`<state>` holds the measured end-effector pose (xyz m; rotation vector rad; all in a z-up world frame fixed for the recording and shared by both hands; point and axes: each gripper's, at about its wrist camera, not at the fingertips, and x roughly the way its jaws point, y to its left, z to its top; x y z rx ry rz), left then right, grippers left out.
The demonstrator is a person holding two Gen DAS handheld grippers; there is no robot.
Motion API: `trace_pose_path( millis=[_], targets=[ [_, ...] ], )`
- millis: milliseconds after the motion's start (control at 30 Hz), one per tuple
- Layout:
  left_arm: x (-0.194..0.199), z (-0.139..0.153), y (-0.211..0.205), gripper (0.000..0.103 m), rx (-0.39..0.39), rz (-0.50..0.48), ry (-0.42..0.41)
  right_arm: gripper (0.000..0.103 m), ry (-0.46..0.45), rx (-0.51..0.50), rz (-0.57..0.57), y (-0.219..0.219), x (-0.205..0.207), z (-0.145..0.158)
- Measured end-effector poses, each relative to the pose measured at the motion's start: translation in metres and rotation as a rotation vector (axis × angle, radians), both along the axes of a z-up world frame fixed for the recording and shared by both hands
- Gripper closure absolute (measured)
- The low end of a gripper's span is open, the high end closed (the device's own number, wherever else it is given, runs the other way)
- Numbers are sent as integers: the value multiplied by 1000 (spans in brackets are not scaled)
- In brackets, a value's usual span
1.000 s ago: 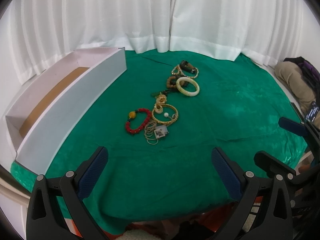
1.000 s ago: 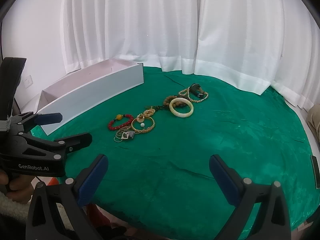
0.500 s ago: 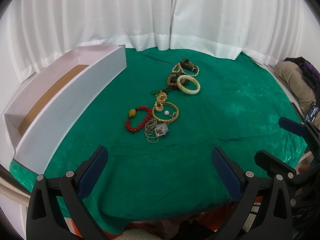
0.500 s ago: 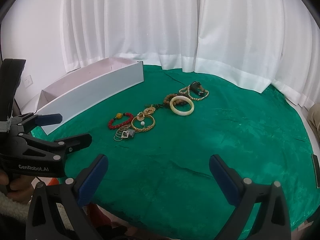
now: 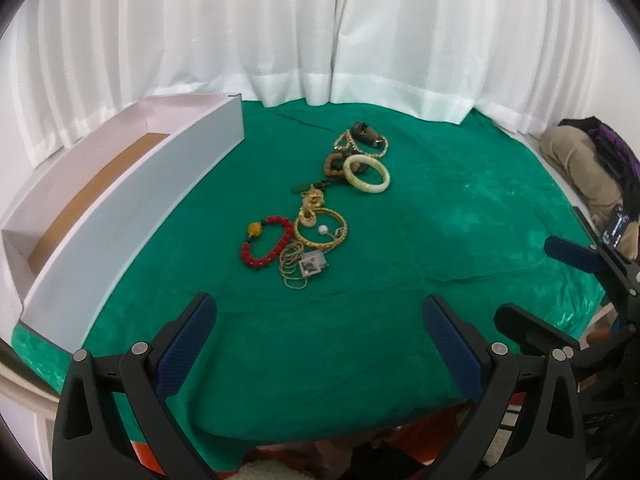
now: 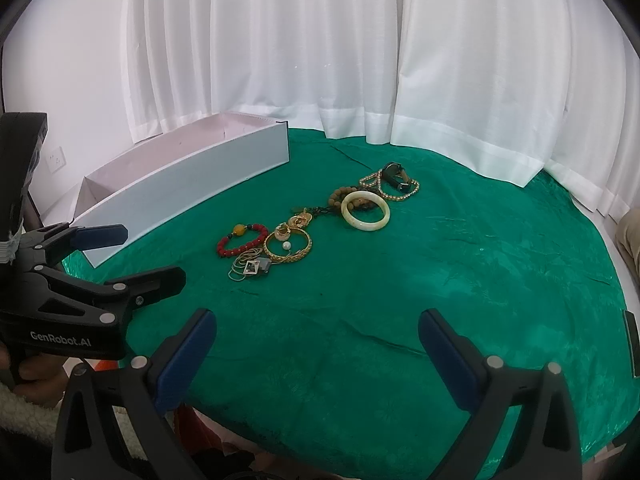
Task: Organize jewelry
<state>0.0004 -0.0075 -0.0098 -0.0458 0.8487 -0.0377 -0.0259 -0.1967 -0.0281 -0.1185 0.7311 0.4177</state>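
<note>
White pleated curtains (image 5: 280,32) hang behind your round table, which is draped in a green velvet cloth (image 5: 460,232). A long white open box with a brown floor (image 5: 120,200) lies along the cloth's left side, well apart from the jewelry, and nothing stands between your grippers and the pieces.

The jewelry runs in a loose line across the middle of the cloth: a red bead bracelet with one yellow bead (image 5: 266,242), just beside a gold bangle (image 5: 320,229) with a small white pearl inside its ring, a tangle of thin gold chain with a square pendant (image 5: 302,266) nearest you, a cream jade-like bangle (image 6: 365,211) farther back, brown wooden beads (image 6: 340,196) touching it, and a dark watch on a gold chain bracelet (image 6: 394,182) at the far end.

Your left gripper (image 5: 316,328) hangs over the near cloth with its blue-padded jaws wide apart, holding nothing. Your right gripper (image 6: 318,336) is likewise spread wide and empty.

The small gold pieces between the two bangles are too tangled to make out. A bundle of tan and purple fabric (image 5: 588,168) at the right is cut off by the frame edge.
</note>
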Motion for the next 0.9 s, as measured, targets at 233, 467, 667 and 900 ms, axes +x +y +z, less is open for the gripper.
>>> trace_pose_path(
  millis=[233,467,667,900],
  targets=[
    [1,-2,5,0,-11,1,21,0,2,-2,2,1,0,0],
    [2,-7,14,0,-13,30,23,0,2,-3,1,2,-1,0],
    [1,-7,15,0,-4,34,14,0,2,-5,3,4,-2,-1],
    [3,-11,20,0,1,44,24,0,4,-6,5,6,-4,-2]
  ],
)
